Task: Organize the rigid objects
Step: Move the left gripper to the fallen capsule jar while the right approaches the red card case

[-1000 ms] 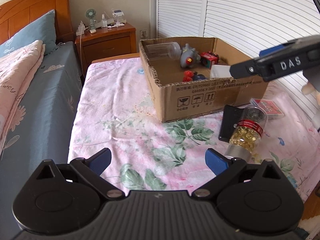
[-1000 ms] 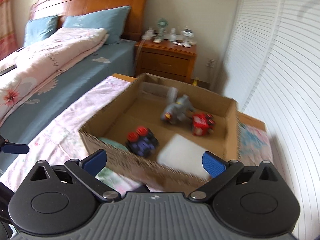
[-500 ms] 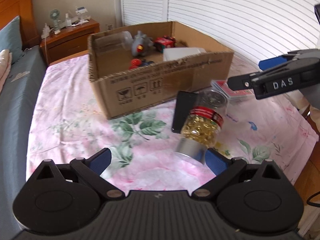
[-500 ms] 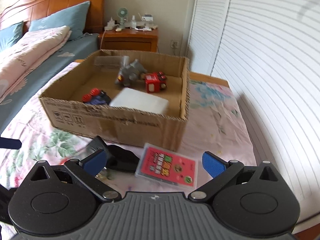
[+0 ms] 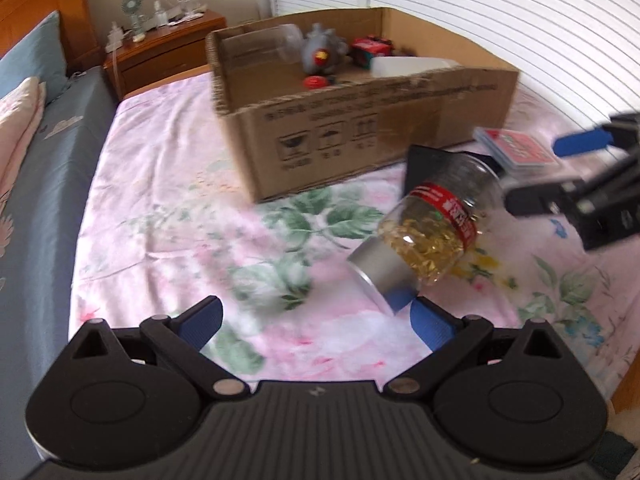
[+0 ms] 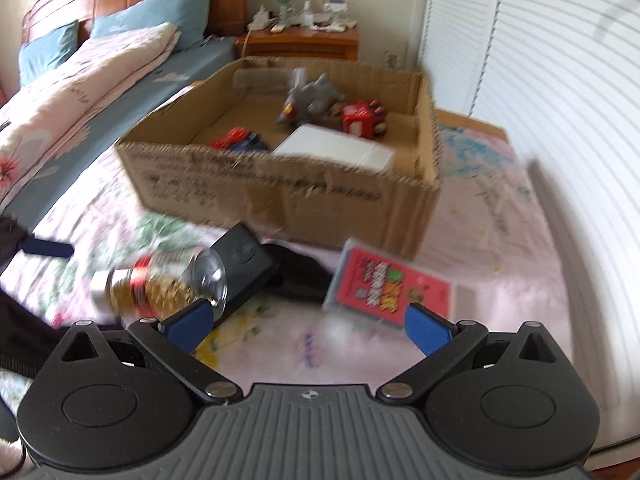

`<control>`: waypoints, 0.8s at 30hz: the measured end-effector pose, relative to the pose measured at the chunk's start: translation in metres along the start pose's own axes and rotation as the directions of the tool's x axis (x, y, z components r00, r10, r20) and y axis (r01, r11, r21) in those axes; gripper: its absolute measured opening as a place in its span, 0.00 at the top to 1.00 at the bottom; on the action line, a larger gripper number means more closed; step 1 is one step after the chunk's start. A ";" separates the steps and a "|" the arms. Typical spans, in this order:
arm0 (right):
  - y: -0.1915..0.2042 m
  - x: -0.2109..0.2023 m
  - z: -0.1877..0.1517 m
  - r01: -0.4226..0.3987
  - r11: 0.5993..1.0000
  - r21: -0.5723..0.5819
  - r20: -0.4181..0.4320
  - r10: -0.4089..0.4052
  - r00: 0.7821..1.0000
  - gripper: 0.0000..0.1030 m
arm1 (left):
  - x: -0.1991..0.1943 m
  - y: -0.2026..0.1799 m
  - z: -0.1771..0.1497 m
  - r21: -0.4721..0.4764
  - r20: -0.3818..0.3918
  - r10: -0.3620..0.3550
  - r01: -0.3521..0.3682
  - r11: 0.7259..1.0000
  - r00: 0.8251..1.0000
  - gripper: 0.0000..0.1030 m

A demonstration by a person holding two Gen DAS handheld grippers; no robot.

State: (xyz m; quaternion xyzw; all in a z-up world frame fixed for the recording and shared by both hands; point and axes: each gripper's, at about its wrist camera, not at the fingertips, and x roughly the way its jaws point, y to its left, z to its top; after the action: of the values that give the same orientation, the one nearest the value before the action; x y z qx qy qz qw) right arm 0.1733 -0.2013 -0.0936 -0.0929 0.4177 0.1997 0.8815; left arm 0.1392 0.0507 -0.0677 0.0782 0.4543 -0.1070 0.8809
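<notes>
Because both the left gripper (image 5: 316, 322) and right gripper (image 6: 306, 326) are spread and empty, the jar (image 5: 432, 232) lying sideways can roll if you nudge it.

Jar (image 5: 436, 228) lies beside open left gripper (image 5: 316, 320).

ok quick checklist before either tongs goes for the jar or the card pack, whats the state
1. Left tongs open: ok.
2. Right tongs open and holding nothing: ok.
3. Jar on its side on the floral sheet, silver cap toward the left tongs: ok to reach.
4. Jar clear of neighbours: not ok, its base is against the black case.
5. Card pack lying flat, uncovered: ok.
6. Free floor in cardboard box: ok, near its left side.
</notes>
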 end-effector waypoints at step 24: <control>-0.065 0.036 -0.001 0.107 0.982 0.157 0.024 -0.112 0.993 0.00 | -0.017 0.018 -0.009 -0.029 -0.006 0.015 -0.015 0.999 1.000 0.03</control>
State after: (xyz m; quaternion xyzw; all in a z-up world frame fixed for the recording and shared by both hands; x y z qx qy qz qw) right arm 0.2213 -0.2507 -0.1221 -0.0436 0.4118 0.1191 0.9024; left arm 0.1274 0.0721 -0.0580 0.0693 0.4576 -0.0934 0.8815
